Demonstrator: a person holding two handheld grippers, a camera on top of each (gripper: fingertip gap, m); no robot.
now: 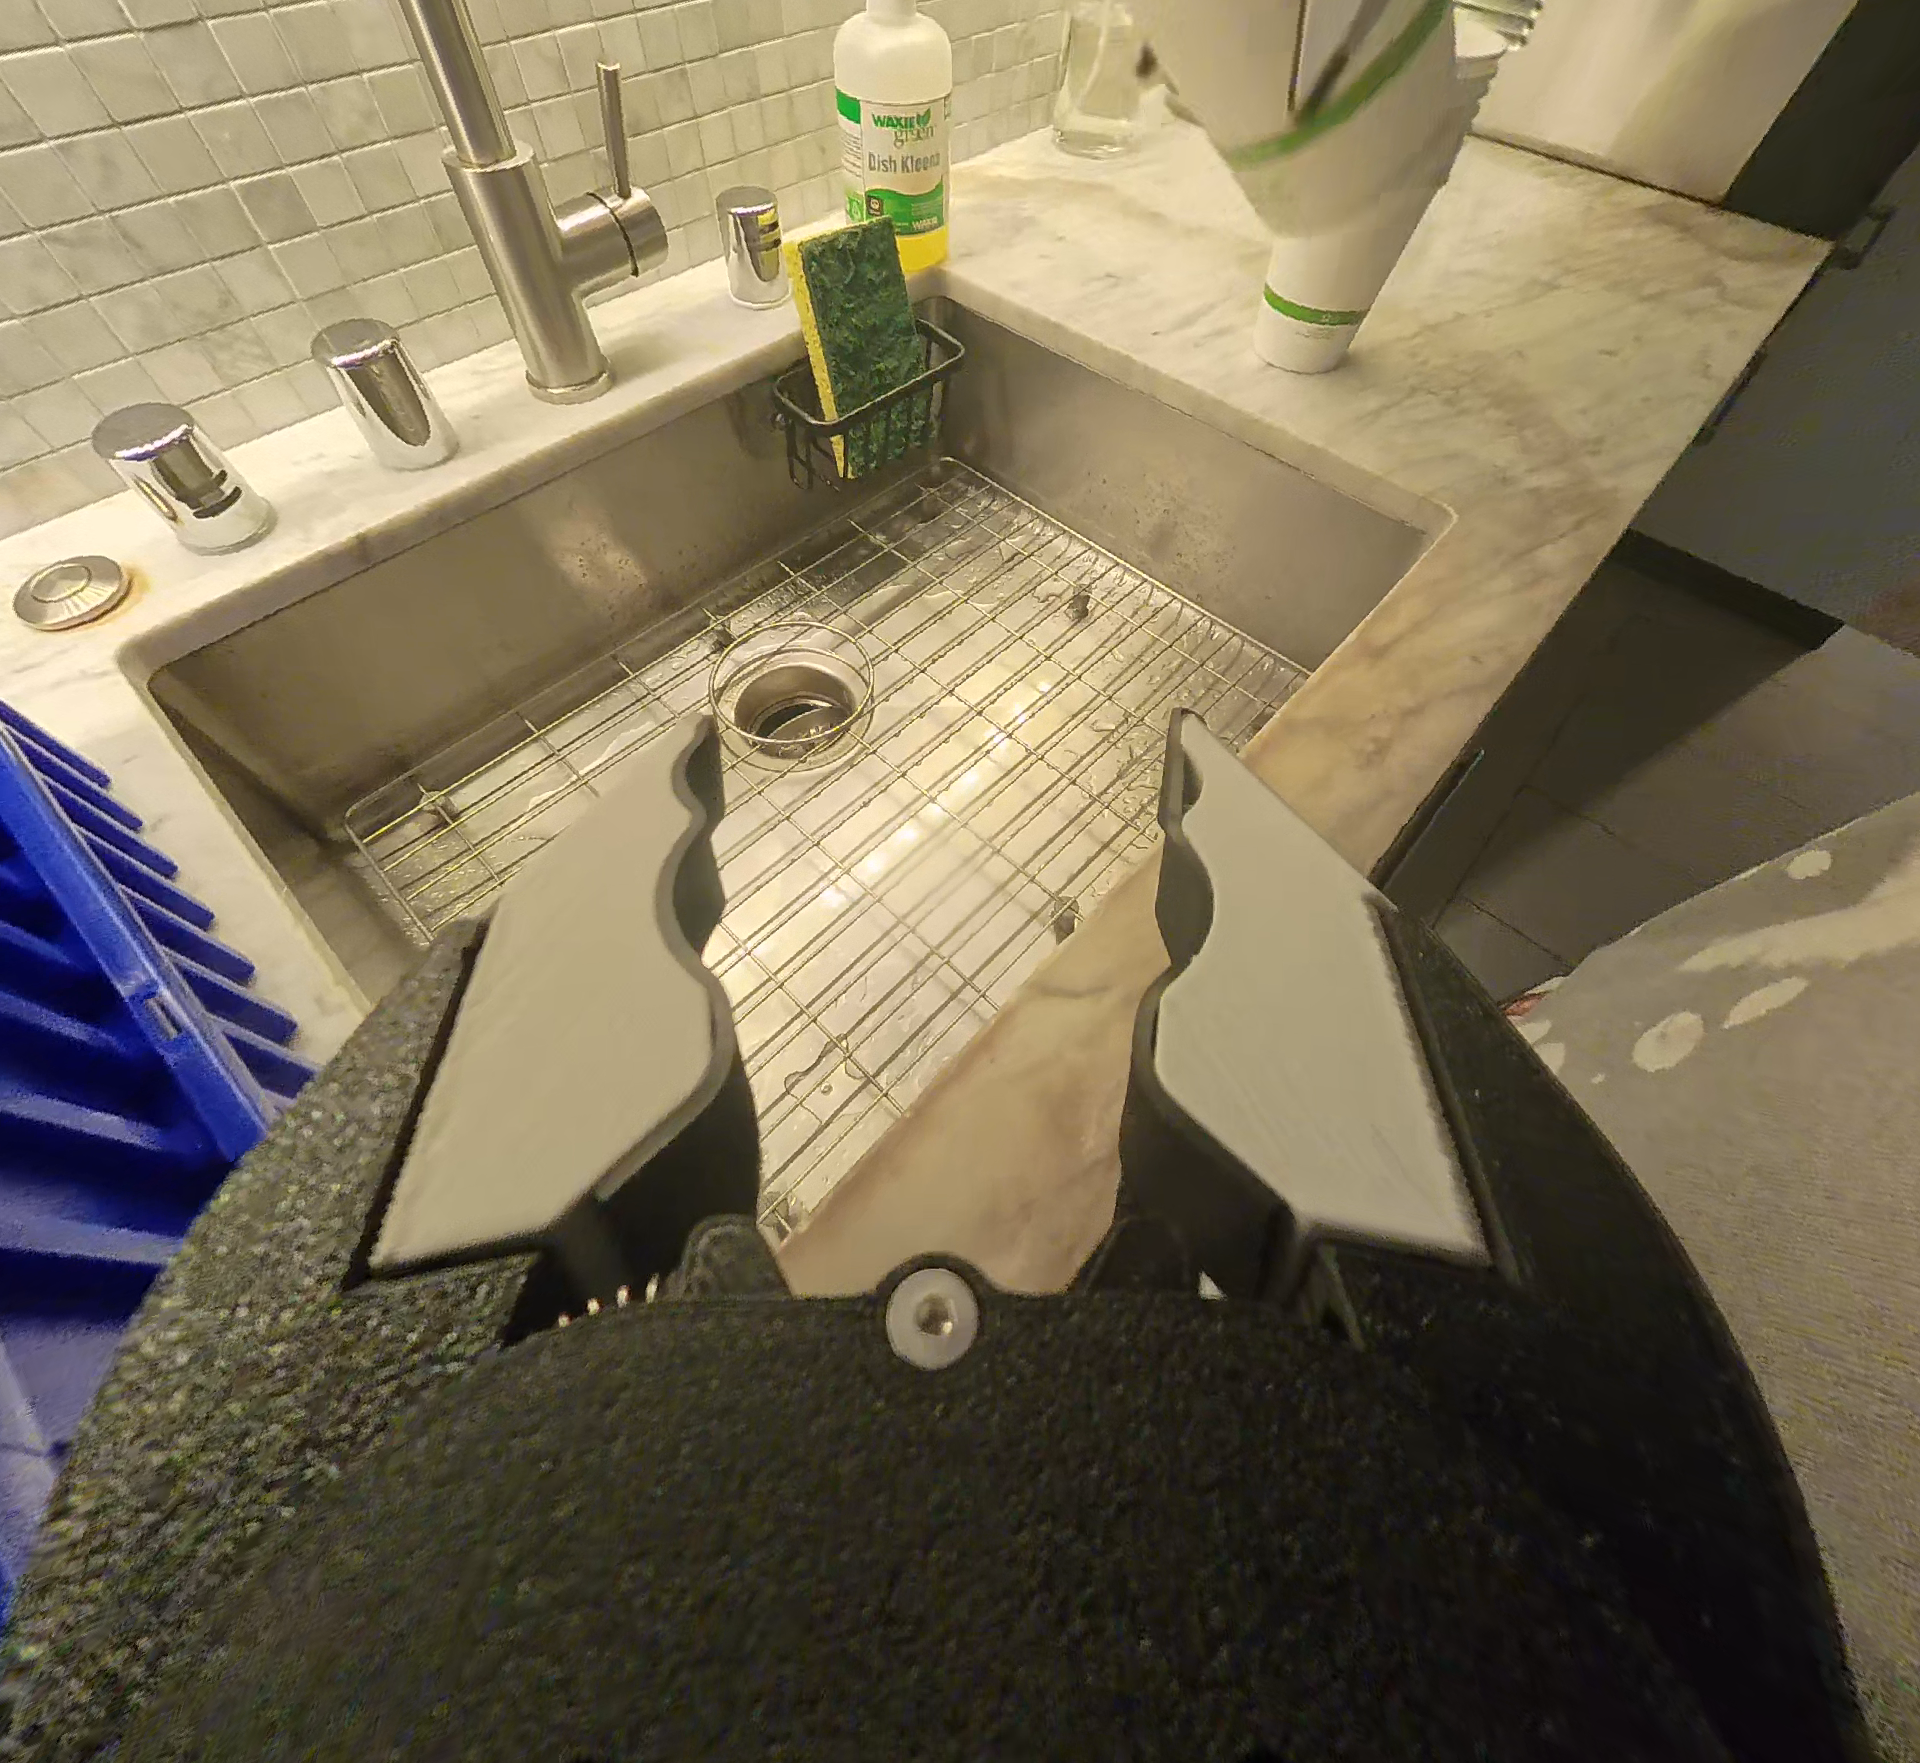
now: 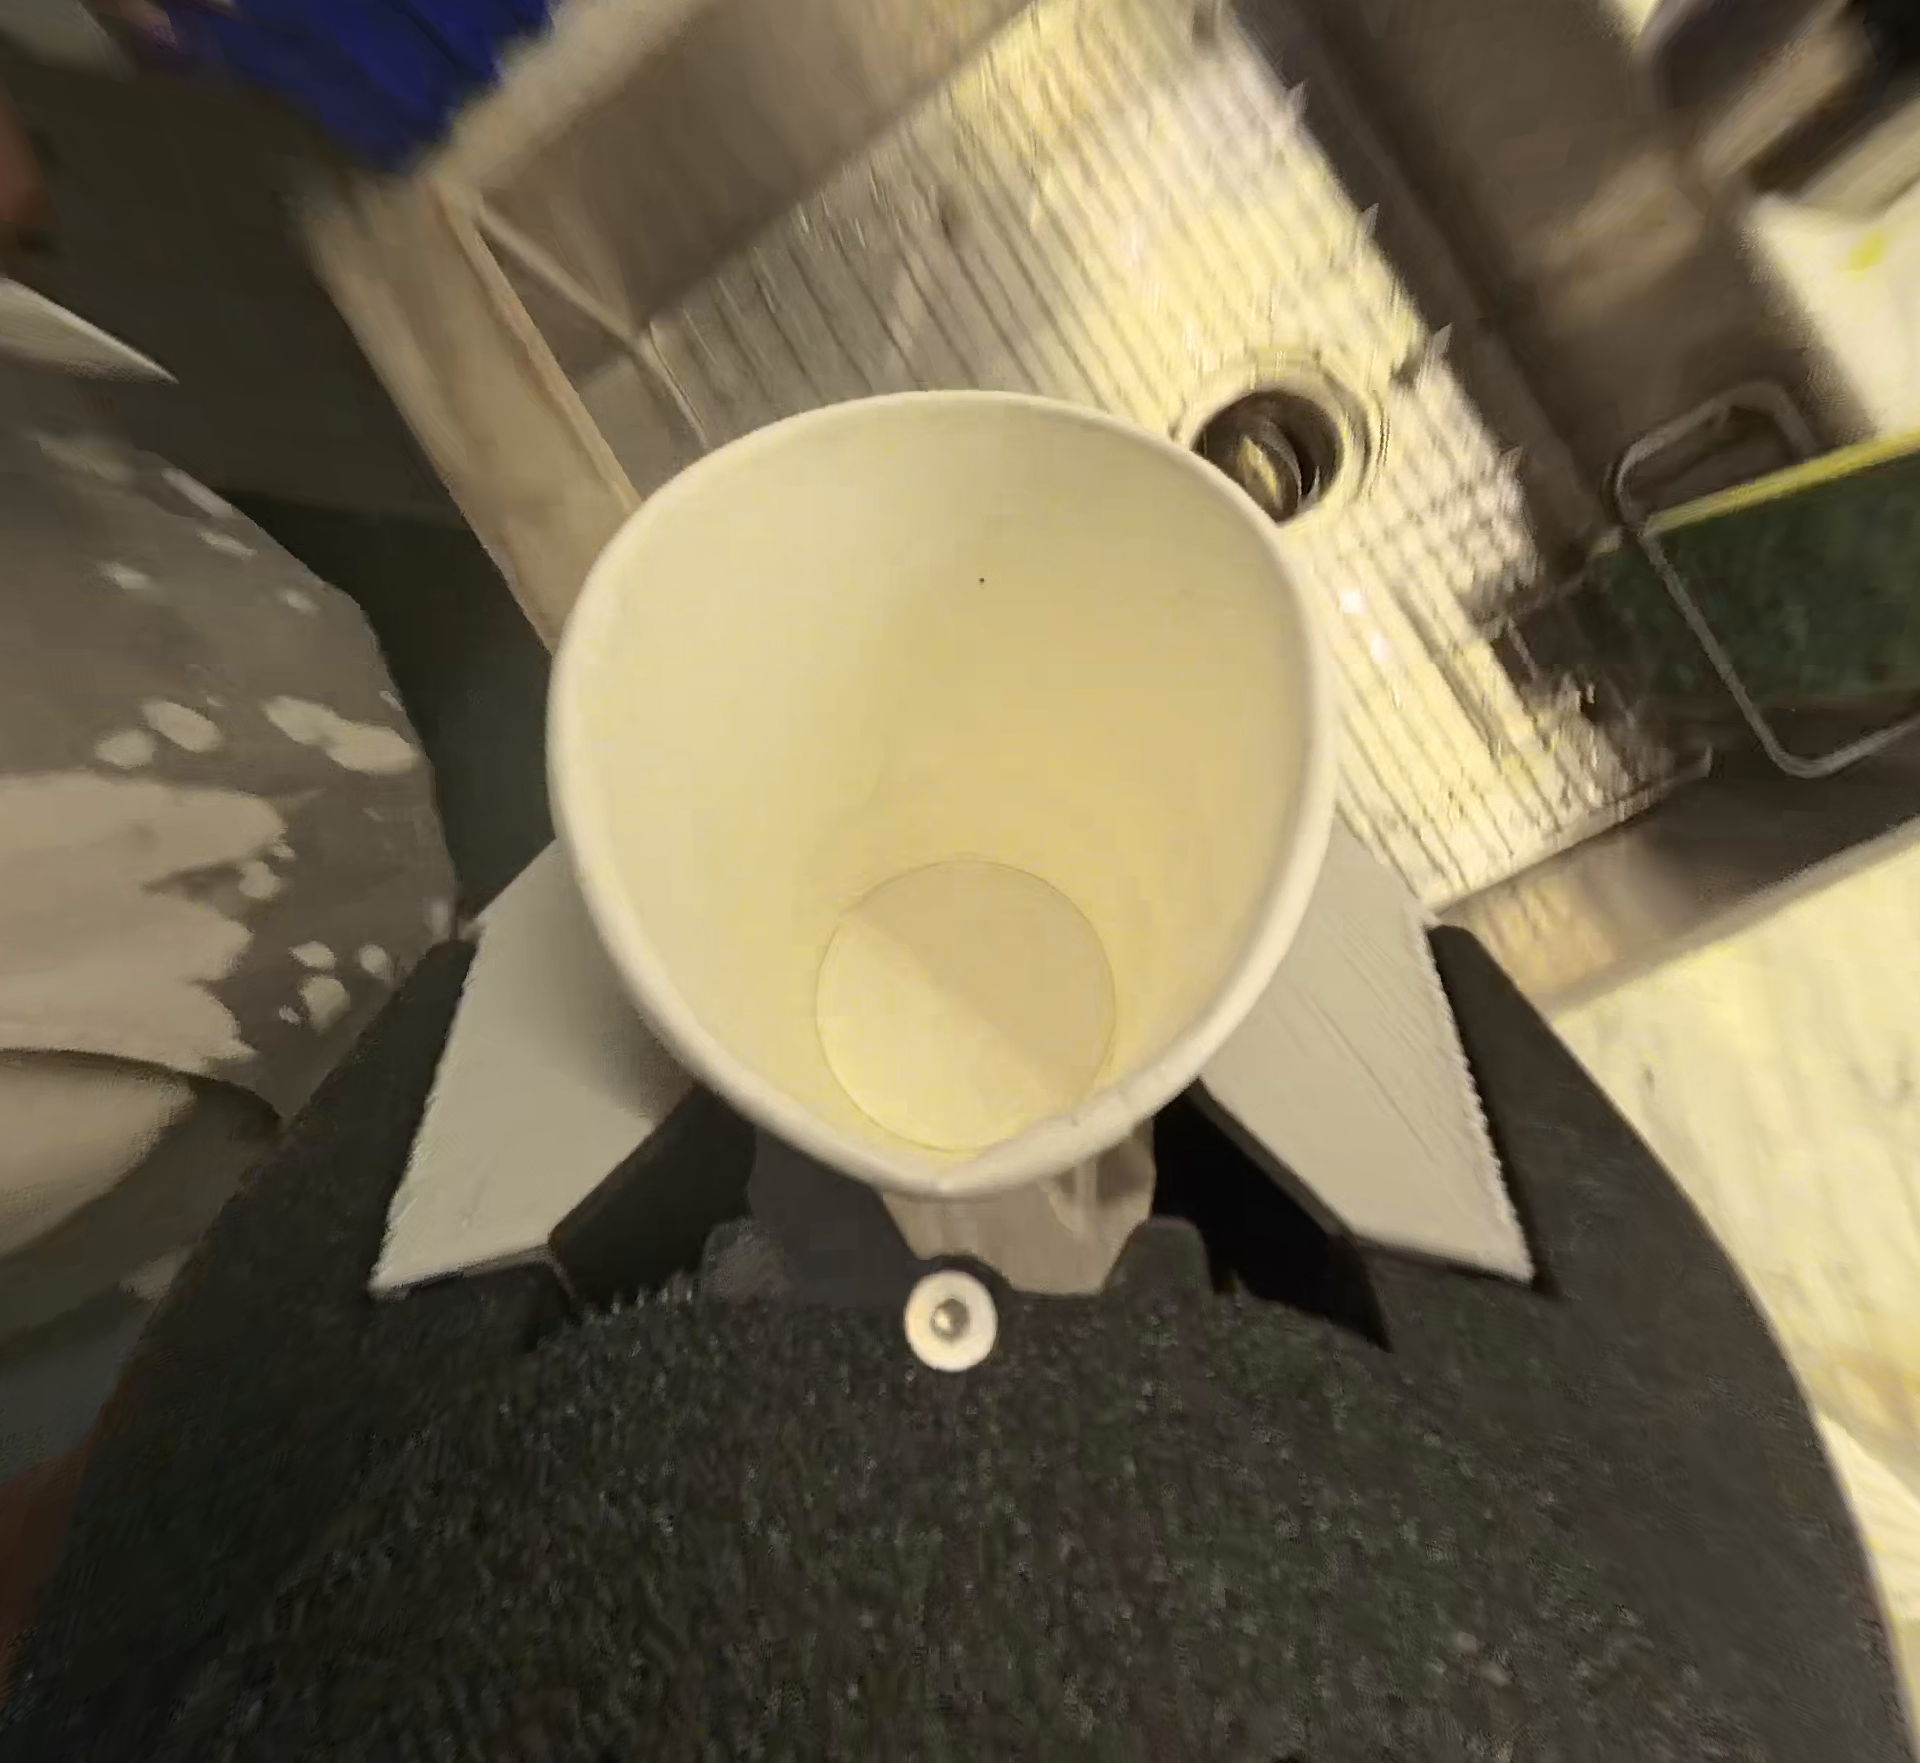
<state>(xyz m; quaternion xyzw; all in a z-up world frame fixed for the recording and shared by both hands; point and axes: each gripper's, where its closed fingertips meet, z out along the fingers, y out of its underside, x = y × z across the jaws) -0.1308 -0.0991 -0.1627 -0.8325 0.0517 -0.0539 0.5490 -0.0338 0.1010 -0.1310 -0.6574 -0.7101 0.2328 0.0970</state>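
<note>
Above the sink's (image 1: 436, 591) front edge the left tool (image 1: 940, 757) gapes empty, while the right tool (image 2: 940, 986) pinches a tilted, dented white paper cup (image 2: 935, 726), which a harder squeeze could crumple or drop.

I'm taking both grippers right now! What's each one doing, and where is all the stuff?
Left gripper: jaws open, holding nothing, hovering over the front edge of the sink, above the wire grid.
Right gripper: jaws shut on a white paper cup. The cup's mouth faces the camera and it looks empty. In the left wrist view it is over the counter right of the sink; I cannot tell if its base touches.
Sponge: standing in the black caddy at the sink's back wall, with the soap bottle behind it.
Blue rack: left of the sink.
</note>
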